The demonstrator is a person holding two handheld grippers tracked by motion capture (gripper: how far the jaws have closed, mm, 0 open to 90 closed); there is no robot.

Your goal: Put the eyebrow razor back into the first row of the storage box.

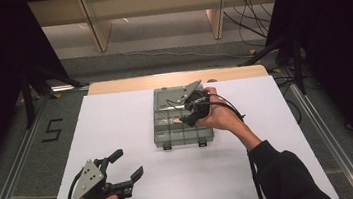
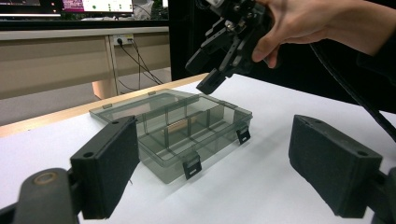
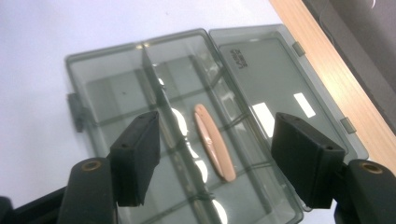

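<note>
Peach strip placed in organiser box; release step in hand.

Nearest the person, the left gripper is held wide and empty, well short of the organiser box. Above the box, the right gripper is spread wide, nothing gripped; the peach strip lies in a middle compartment. Next, a clear lift away is judged needed.

My organizer box sits open on the surface, toward its far edge, lid lying flat behind it. A slim peach piece lies in one middle compartment. My right claw hangs above the box; my left claw hovers near the near left corner.
</note>
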